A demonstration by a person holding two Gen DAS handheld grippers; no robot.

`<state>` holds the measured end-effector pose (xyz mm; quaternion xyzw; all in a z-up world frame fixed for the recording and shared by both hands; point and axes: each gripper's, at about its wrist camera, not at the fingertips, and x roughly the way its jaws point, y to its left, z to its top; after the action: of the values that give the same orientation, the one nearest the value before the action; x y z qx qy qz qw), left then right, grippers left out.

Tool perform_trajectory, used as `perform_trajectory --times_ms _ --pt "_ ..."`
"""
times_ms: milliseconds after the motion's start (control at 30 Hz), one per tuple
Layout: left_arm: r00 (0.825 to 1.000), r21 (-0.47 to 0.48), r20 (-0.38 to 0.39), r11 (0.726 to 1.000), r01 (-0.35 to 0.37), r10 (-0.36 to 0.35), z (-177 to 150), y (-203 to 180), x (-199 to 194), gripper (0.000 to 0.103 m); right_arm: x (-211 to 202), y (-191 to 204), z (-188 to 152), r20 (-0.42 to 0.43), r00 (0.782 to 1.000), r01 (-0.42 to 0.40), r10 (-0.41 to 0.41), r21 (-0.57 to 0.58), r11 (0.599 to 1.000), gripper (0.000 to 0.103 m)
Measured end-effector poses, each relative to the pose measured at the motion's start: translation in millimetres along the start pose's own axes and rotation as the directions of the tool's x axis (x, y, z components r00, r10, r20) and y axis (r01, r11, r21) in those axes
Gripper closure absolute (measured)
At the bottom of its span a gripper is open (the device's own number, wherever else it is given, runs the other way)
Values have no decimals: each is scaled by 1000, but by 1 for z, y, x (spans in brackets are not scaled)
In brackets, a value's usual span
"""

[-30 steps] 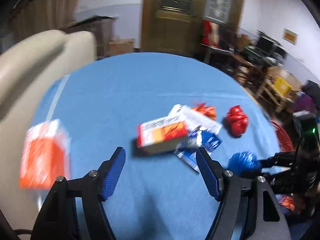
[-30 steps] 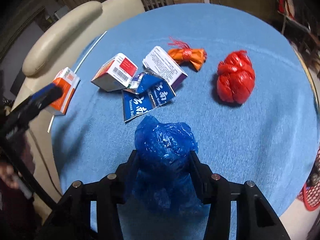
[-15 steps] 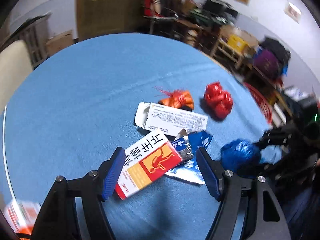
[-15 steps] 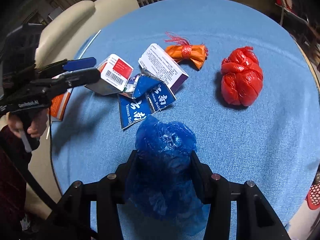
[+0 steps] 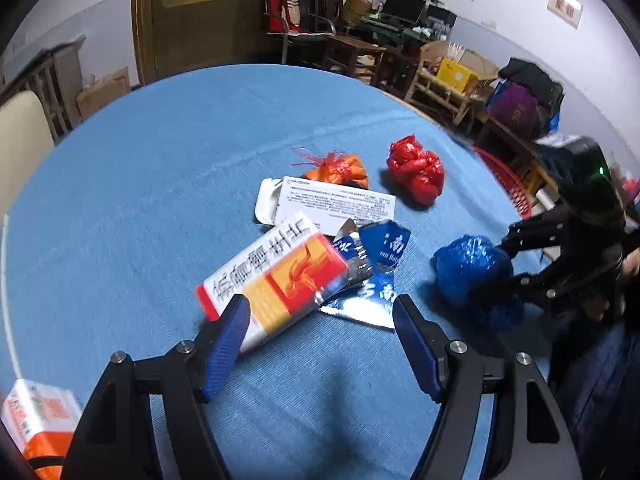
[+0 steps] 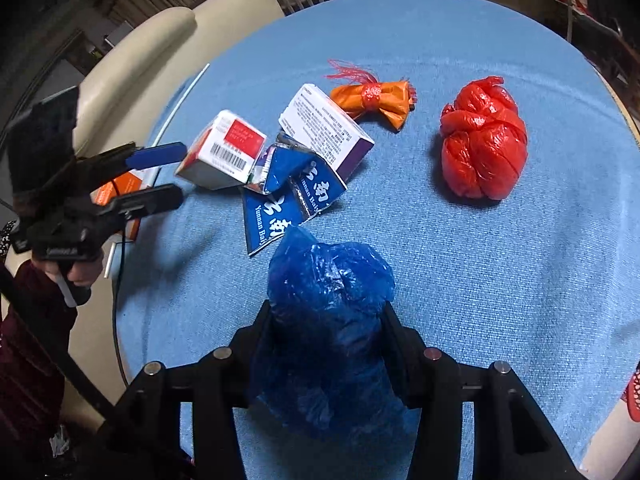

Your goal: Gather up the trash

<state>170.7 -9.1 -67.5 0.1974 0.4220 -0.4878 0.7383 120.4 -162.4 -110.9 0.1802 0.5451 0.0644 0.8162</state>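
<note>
Blue bag (image 6: 328, 320) sits pinched in the right claw (image 6: 326, 344), just above the bench (image 6: 500, 264). Left claw (image 5: 320, 344) hangs open; red-yellow carton (image 5: 276, 284) lies just ahead of its left finger. Advice: centre the carton between the pads before closing.

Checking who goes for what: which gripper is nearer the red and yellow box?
Left. The left gripper hangs open right at the red and yellow box, one finger at its near end. The right gripper sits farther off, shut on the blue bag.
</note>
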Motion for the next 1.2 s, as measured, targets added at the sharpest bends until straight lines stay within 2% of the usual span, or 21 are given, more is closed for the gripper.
perform_trajectory --times_ms 67,167,233,367,533,633,800,933,967,1033,1067,1200 --pt "997 17 16 997 -75 75 5 0 -7 29 3 -2 1 -7 1000 -6 6 0 1000 49" --pt "994 26 -6 993 -112 112 17 7 -7 29 6 -3 2 -20 1000 -16 15 -4 1000 49" --pt "994 35 -26 994 -105 106 21 9 -3 29 6 -4 1 -20 999 -30 30 1 1000 49" --pt "988 123 -112 988 -96 110 26 6 15 29 5 -10 1 -20 997 -69 70 25 997 49" --pt "980 246 -165 967 -71 114 29 1 25 29 4 -10 1 -33 995 -94 94 15 996 49" --pt "975 277 -184 958 -70 125 32 4 29 29 5 -14 4 -43 993 -108 109 23 994 49" --pt "966 282 -240 959 -26 96 36 10 45 29 3 -20 7 -47 991 -124 126 36 992 49" --pt "969 264 -230 964 -27 90 29 8 48 29 1 -23 7 -44 988 -144 147 53 988 49" --pt "973 237 -216 971 -31 83 28 10 46 29 0 -24 8 -44 988 -148 150 55 988 49" --pt "980 165 -192 986 -28 60 27 19 41 38 -2 -25 9 -44 988 -149 151 49 988 49" --pt "982 115 -178 993 -39 59 25 22 38 40 -3 -26 8 -41 988 -148 150 44 988 49" --pt "984 -12 -134 993 -121 119 12 24 30 46 -7 -22 3 -27 989 -142 142 23 990 49"
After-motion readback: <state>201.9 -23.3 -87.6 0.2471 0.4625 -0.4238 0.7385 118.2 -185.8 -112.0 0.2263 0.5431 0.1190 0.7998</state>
